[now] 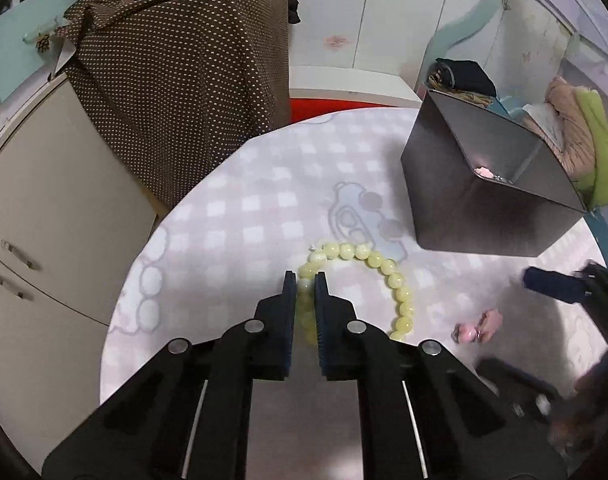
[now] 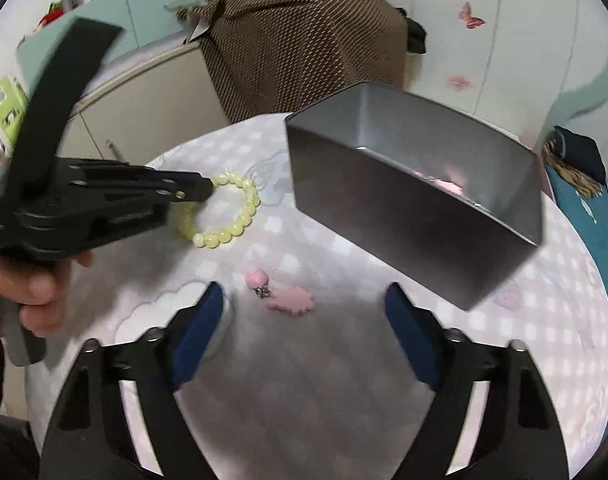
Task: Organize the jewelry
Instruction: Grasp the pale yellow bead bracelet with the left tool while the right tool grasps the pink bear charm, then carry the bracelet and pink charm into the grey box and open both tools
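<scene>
A pale yellow bead bracelet (image 1: pixel 388 270) lies on the round table. My left gripper (image 1: pixel 306 284) is shut on the bracelet's left side; in the right wrist view the left gripper (image 2: pixel 208 190) meets the bracelet (image 2: pixel 240 216). A pink charm (image 2: pixel 282 294) lies on the table just ahead of my right gripper (image 2: pixel 304 304), which is open and empty. The charm also shows in the left wrist view (image 1: pixel 478 328). A grey metal box (image 2: pixel 404 200) stands behind it with pink pieces inside (image 2: pixel 450 184); it also shows in the left wrist view (image 1: pixel 476 196).
The table has a checked pale cloth (image 1: pixel 244 216). A brown dotted cloth (image 1: pixel 176 80) hangs over a beige cabinet (image 1: pixel 44 220) beyond the table's left edge. Clothes (image 1: pixel 576 136) lie past the box at the right.
</scene>
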A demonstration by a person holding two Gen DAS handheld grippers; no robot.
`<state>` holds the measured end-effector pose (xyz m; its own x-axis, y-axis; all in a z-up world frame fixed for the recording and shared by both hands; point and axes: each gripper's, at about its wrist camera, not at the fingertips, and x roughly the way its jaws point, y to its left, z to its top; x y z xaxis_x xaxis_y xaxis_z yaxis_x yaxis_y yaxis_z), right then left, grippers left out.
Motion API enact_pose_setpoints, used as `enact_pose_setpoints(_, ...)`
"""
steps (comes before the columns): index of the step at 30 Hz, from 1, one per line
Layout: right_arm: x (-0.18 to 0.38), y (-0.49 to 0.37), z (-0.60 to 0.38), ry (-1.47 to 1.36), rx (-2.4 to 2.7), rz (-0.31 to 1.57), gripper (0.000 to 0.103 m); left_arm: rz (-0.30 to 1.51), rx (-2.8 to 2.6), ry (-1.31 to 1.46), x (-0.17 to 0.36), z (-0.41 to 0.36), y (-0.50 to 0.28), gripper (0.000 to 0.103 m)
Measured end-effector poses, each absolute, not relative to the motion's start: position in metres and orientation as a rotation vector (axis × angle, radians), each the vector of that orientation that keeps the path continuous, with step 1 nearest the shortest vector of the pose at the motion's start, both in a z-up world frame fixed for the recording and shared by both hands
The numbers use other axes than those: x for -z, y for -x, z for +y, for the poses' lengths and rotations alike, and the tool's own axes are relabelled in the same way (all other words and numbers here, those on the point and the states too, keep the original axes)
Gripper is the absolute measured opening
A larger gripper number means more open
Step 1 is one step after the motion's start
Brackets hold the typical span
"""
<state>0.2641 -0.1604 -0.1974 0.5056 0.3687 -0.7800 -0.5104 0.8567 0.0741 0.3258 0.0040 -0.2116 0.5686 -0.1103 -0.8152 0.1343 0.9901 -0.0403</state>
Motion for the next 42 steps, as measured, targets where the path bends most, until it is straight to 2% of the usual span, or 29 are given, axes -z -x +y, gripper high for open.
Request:
enact_pose_setpoints(2,0.199,-0.264,-0.156,0.193,-0.549,0.891,0.056,0.948,0.142,-0.018,0.208,0.007,-0.321,0.01)
enact_pose_setpoints(3,0.199,-0.263,-0.153,0.21,-0.558,0.887,0.044,0.944,0.143,-0.012,0.206,0.01,-0.319,0.01)
enact_pose_setpoints(6,0.199,-0.258,-0.148,0.26,-0.567,0.878,0.026,0.928,0.142,-0.003,0.2,0.014,-0.313,0.01)
enact_pose_setpoints(7,0.199,-0.257,-0.149,0.262,-0.57,0.88,0.024,0.923,0.143,-0.001,0.198,0.015,-0.311,0.01)
enact_pose_setpoints(16,0.197,-0.24,-0.157,0.228,-0.555,0.88,0.023,0.888,0.154,0.003,0.18,0.017,-0.298,0.01)
enact_pose_setpoints(23,0.167,-0.229,-0.17,0.203,-0.538,0.827,0.023,0.846,0.187,0.002,0.158,0.012,-0.288,0.01)
enact_pose_setpoints(33,0.08,-0.239,-0.201,0.162,-0.476,0.65,0.023,0.689,0.319,-0.016,0.074,-0.019,-0.283,0.01)
enact_pose_setpoints(42,0.046,-0.279,-0.224,0.138,-0.424,0.601,0.023,0.623,0.418,-0.033,0.024,-0.066,-0.311,0.01)
